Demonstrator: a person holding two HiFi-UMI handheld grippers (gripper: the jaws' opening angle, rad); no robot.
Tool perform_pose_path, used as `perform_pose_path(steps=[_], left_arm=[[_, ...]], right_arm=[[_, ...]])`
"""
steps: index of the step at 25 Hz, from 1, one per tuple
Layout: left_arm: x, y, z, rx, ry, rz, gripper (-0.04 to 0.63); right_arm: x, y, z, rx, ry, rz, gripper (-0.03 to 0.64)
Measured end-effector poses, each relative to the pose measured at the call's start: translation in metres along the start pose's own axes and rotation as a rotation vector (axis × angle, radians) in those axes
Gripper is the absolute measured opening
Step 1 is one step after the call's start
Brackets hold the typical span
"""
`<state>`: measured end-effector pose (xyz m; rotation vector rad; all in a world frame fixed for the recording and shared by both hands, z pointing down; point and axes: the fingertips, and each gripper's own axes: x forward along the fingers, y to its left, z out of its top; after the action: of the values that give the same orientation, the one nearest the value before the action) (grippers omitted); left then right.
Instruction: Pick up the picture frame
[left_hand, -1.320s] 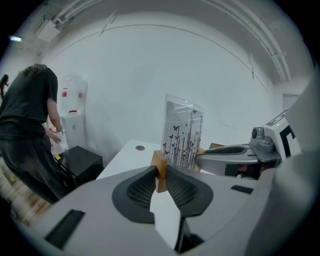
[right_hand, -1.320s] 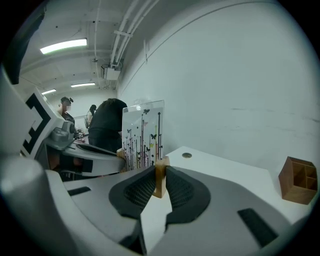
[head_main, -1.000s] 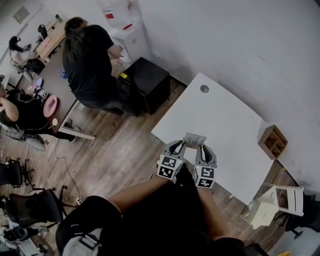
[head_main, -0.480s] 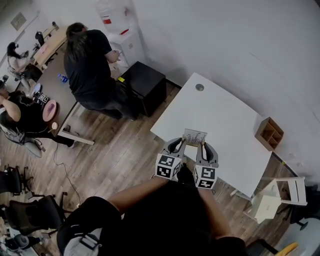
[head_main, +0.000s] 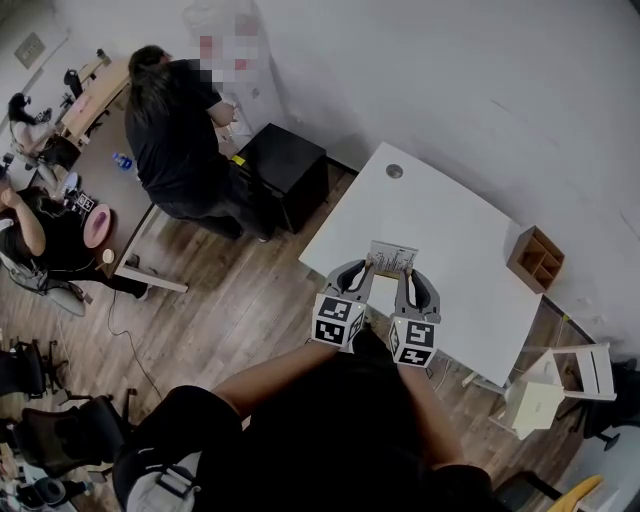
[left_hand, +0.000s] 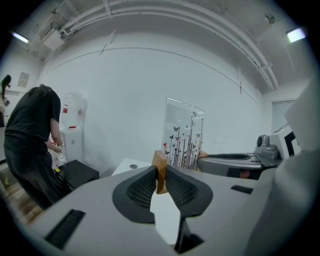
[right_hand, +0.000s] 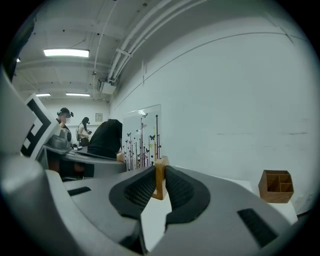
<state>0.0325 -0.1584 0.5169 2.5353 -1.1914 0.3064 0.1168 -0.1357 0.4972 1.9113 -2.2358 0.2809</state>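
The picture frame (head_main: 392, 257) is a clear panel (left_hand: 184, 134) printed with butterflies and stems, standing on a small wooden block at each end. It hangs upright just above the near edge of the white table (head_main: 450, 225). My left gripper (head_main: 364, 270) is shut on the left wooden block (left_hand: 160, 171). My right gripper (head_main: 406, 274) is shut on the right wooden block (right_hand: 160, 178). In the right gripper view the panel (right_hand: 142, 136) stands to the left of the jaws, and in the left gripper view to their right.
A wooden organiser box (head_main: 536, 258) sits at the table's far right corner. A black cabinet (head_main: 285, 165) stands left of the table, with a person in black (head_main: 175, 125) bent over beside it. A white chair (head_main: 565, 380) is at the right.
Both grippers have risen together with the picture frame held between them, lifting it off the table. The person in black has barely shifted.
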Motion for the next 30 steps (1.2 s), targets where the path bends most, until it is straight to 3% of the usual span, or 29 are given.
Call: perform_pose_path(steps=[14,30], left_arm=[[0.001,0.007,0.015,-0.021,-0.064,-0.018,0.066],[0.003,0.012,0.003,-0.022,-0.053,-0.006,0.066]], right_arm=[[0.006,0.004,0.016,-0.043,-0.019,-0.02,0.071],[0.011,0.006,0.003,-0.029,0.007,-0.012,0.071]])
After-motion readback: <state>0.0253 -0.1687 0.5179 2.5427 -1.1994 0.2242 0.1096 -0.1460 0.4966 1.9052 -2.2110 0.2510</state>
